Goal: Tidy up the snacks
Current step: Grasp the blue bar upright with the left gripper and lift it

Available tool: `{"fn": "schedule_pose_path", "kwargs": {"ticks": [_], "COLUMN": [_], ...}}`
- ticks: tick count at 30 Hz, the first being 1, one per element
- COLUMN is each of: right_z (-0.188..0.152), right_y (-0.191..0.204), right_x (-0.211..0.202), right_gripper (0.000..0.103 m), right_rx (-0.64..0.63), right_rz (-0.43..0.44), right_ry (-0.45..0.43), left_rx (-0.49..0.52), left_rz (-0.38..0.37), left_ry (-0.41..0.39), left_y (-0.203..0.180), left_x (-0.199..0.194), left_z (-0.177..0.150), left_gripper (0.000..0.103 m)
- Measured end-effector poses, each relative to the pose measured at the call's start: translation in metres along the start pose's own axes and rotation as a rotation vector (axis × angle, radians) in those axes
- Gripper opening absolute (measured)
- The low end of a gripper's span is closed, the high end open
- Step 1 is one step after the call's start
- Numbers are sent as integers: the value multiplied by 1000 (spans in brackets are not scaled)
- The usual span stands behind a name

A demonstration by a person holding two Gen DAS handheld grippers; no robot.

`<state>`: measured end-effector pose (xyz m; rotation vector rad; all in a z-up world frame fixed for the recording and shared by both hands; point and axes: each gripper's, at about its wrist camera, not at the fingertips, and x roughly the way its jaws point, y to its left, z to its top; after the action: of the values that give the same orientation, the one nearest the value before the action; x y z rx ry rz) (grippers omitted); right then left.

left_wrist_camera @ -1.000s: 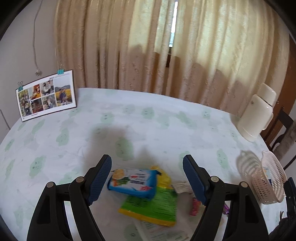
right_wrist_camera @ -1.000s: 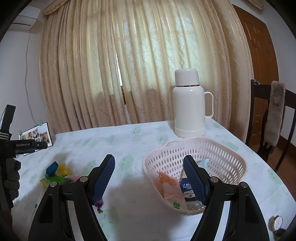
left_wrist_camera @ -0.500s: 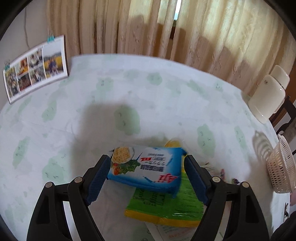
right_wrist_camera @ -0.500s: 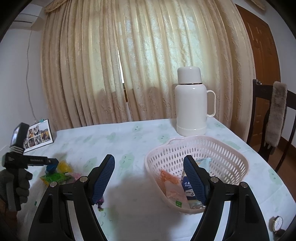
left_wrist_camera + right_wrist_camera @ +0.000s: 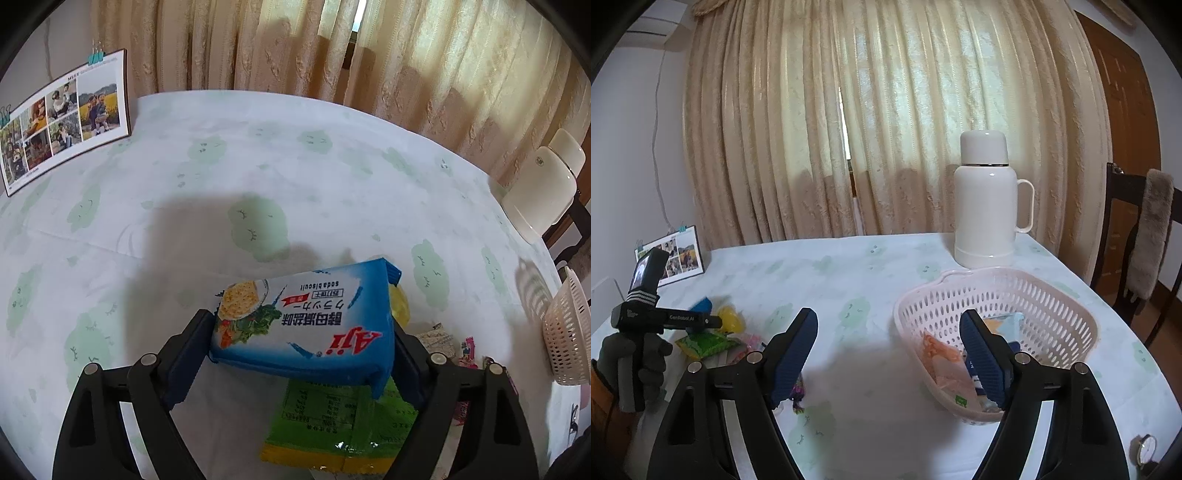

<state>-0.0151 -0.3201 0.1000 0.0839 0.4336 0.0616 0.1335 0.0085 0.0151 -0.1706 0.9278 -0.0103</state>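
Note:
In the left wrist view my left gripper (image 5: 301, 363) is shut on a blue soda biscuit pack (image 5: 306, 325), its pads pressing both ends, and holds it above a green and yellow snack bag (image 5: 332, 424) on the table. A yellow packet (image 5: 400, 306) and small wrapped sweets (image 5: 465, 347) lie beside it. In the right wrist view my right gripper (image 5: 890, 354) is open and empty, hovering just left of the pink basket (image 5: 1052, 295), which holds several snack packs (image 5: 942, 354). The left gripper (image 5: 665, 317) and the snack pile (image 5: 709, 341) show at far left.
A white thermos jug (image 5: 986, 199) stands at the back right of the round table. A photo calendar (image 5: 62, 114) stands at the back left. A chair (image 5: 1137, 243) is at the right, and a wristwatch (image 5: 1145, 445) lies near the front edge.
My left gripper dropped down onto the snack pile, closed on the blue biscuit pack and raised it slightly. My right gripper stayed nearly still by the basket.

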Motion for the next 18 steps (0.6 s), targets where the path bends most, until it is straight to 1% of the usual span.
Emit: {"fn": "schedule_pose_path", "kwargs": {"ticks": [2, 3, 6, 7, 8, 9, 15, 18], "right_z": [-1, -1, -3, -3, -3, -3, -5, -6], "right_y": [2, 3, 5, 6, 6, 6, 8, 11], "right_x": [1, 2, 4, 6, 6, 7, 10, 12], "right_gripper": [80, 80, 80, 80, 80, 80, 80, 80], "right_rx": [-7, -11, -21, -23, -24, -26, -37, -47], "right_rz": [1, 1, -1, -2, -3, -4, -3, -2], "right_ry": [4, 5, 14, 17, 18, 20, 33, 41], "left_rx": [23, 24, 18, 16, 14, 14, -9, -22], "left_rz": [15, 15, 26, 31, 37, 45, 43, 36], "left_ry": [-2, -2, -8, -10, -16, -22, -71, -95], "left_y": [-3, -3, 0, 1, 1, 1, 6, 8], "left_x": [0, 0, -2, -3, -4, -7, -23, -32], "left_z": [0, 0, 1, 1, 1, 1, 4, 5], "left_gripper": [63, 59, 51, 50, 42, 31, 20, 18]}}
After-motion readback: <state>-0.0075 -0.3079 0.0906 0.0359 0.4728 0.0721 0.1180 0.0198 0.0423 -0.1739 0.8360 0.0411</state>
